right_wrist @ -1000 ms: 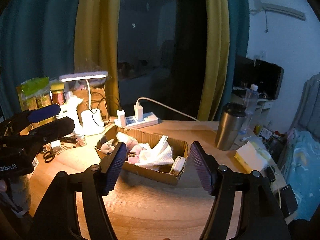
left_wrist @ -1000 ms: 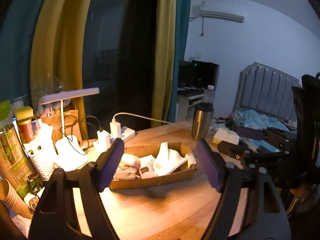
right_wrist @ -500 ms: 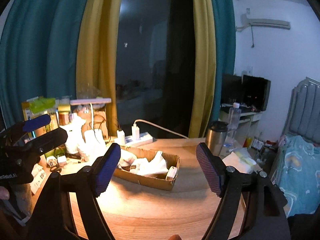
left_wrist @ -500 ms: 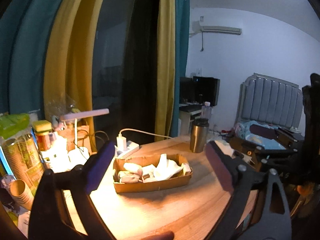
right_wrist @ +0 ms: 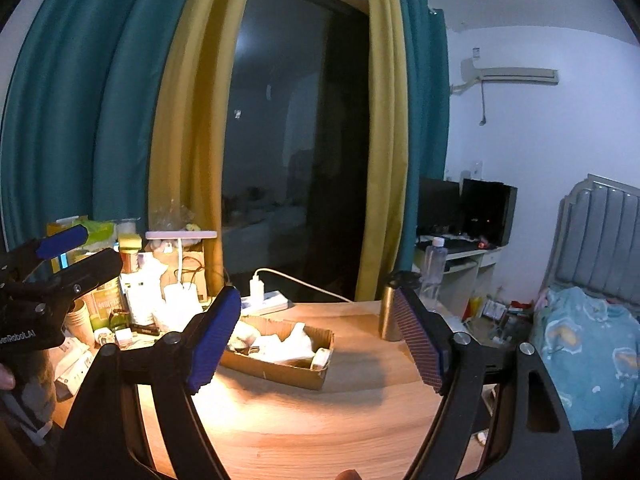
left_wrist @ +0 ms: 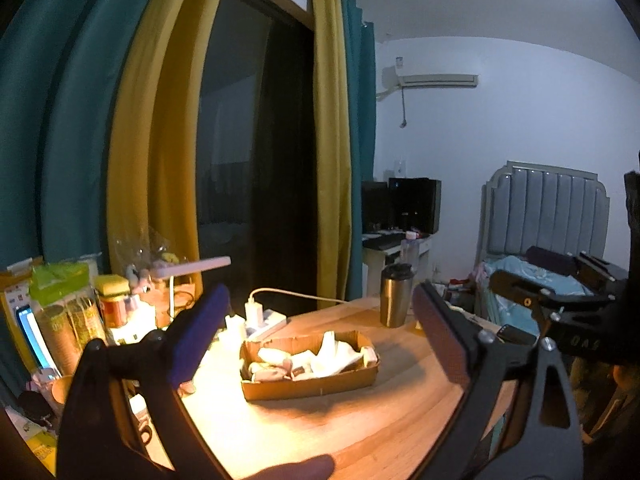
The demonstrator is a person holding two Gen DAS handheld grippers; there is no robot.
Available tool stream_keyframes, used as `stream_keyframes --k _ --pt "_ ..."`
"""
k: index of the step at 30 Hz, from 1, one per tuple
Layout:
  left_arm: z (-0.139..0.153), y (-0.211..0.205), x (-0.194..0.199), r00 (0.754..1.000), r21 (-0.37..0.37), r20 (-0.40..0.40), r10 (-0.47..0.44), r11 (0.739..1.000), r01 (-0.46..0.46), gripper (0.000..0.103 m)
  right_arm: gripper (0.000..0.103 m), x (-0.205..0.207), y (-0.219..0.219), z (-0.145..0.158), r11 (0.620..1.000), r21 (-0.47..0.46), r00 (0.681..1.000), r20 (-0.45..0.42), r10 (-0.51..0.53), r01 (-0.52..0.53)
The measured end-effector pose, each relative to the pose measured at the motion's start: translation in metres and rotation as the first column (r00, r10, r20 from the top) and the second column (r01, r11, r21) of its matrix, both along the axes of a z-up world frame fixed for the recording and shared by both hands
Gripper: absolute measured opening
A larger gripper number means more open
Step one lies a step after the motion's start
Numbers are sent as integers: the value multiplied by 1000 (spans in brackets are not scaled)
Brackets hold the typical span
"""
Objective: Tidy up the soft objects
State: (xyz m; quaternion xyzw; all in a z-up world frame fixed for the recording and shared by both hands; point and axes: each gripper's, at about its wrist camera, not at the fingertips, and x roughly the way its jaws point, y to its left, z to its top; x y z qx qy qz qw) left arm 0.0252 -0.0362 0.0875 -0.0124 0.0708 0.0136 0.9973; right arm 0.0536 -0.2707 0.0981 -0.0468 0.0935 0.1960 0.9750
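We've pulled both tools way back from the box [left_wrist: 310, 364] in the last second, left tool [left_wrist: 320, 336] and right tool [right_wrist: 320, 340] spread wide and empty, soft stuff [right_wrist: 286, 344] all sitting in the box on the tabletop [left_wrist: 320, 428], so looks basically done.

a steel tumbler [left_wrist: 395, 300] stands right of centre on the wooden table [left_wrist: 328, 420]; a lit desk lamp [left_wrist: 192, 270] glows at left by a white power strip [left_wrist: 266, 320]; teal and yellow curtains [right_wrist: 100, 120] fill the upper left; an air conditioner [right_wrist: 516, 75] hangs at upper right.
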Motion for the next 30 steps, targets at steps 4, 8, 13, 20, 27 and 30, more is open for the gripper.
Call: stream_keyframes --k 4,8,13,20,27,30 --pt "6 -4 -5 1000 12 17 -6 1000 6 94 81 -4 -6 4 1000 9 1000 10 -10 10" --pt "8 -5 -8 1000 17 26 -9 1000 8 94 82 -4 -8 3 1000 10 1000 10 -11 10" --pt "6 -6 -6 1000 17 28 -10 1000 9 94 82 -5 -8 3 1000 9 1000 9 -11 11" --pt "5 -6 -6 1000 16 23 -13 1000 12 94 82 -6 -8 2 1000 8 1000 6 -11 11" --pt "5 -7 -6 1000 17 22 -14 1000 14 94 82 -7 -7 -1 1000 6 1000 8 -7 7" --pt "5 -8 -6 1000 20 21 -19 1000 19 94 82 -7 -7 -1 1000 6 1000 7 -8 8"
